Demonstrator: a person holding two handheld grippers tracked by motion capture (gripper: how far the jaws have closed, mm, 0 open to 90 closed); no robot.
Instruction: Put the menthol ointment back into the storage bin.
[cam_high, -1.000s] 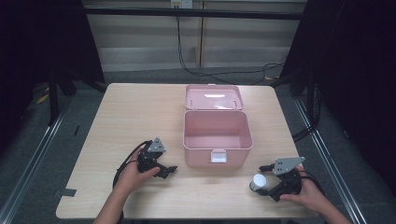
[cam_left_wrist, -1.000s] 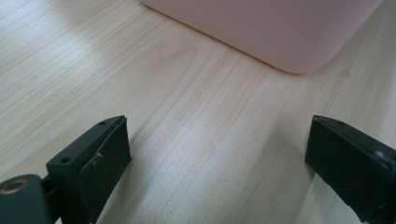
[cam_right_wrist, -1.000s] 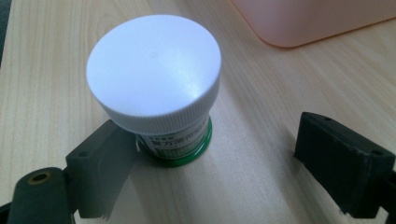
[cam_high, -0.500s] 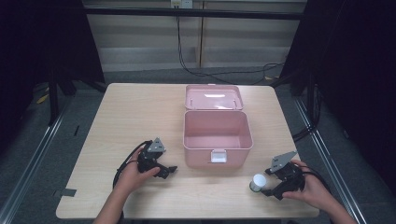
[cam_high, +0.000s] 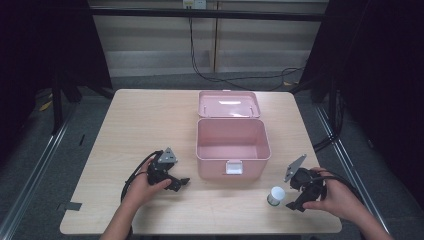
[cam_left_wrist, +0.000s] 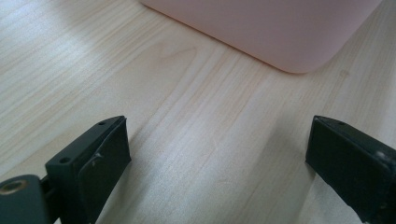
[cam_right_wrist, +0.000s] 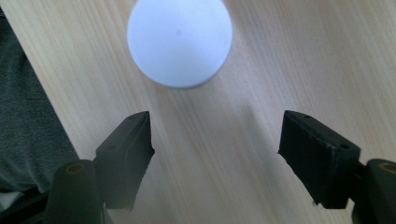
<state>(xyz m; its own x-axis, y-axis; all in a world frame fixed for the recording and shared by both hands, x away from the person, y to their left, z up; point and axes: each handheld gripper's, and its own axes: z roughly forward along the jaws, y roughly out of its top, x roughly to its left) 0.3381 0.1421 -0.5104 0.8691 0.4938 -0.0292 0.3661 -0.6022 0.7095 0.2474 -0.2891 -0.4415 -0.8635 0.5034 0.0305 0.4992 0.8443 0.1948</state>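
Closing on the small white-capped round jar (cam_high: 275, 195) is the step I judge to be in hand, and I want to do it cleanly: my right gripper (cam_right_wrist: 215, 135) hangs above the jar, tilted down, its jaws apart with nothing between them yet, and they have just been narrowing. Seen along those jaws, the jar's flat white cap (cam_right_wrist: 180, 42) lies ahead of the tips rather than between them, so I would bring the gripper forward and down until the cap sits squarely in the gap, then squeeze on the body below the cap and not on its rim, where it could slip. The jar stands upright on the pale wooden table (cam_high: 130, 125), near the front edge and just beside the gripper, apart from the pink plastic box (cam_high: 233, 147). It looks smooth, light and easy to tip. My left gripper (cam_high: 181, 182) rests on the table with its jaws wide and empty, facing the box's rounded corner (cam_left_wrist: 299, 56). Farther off, the box stands empty with its lid (cam_high: 228, 104) folded back.
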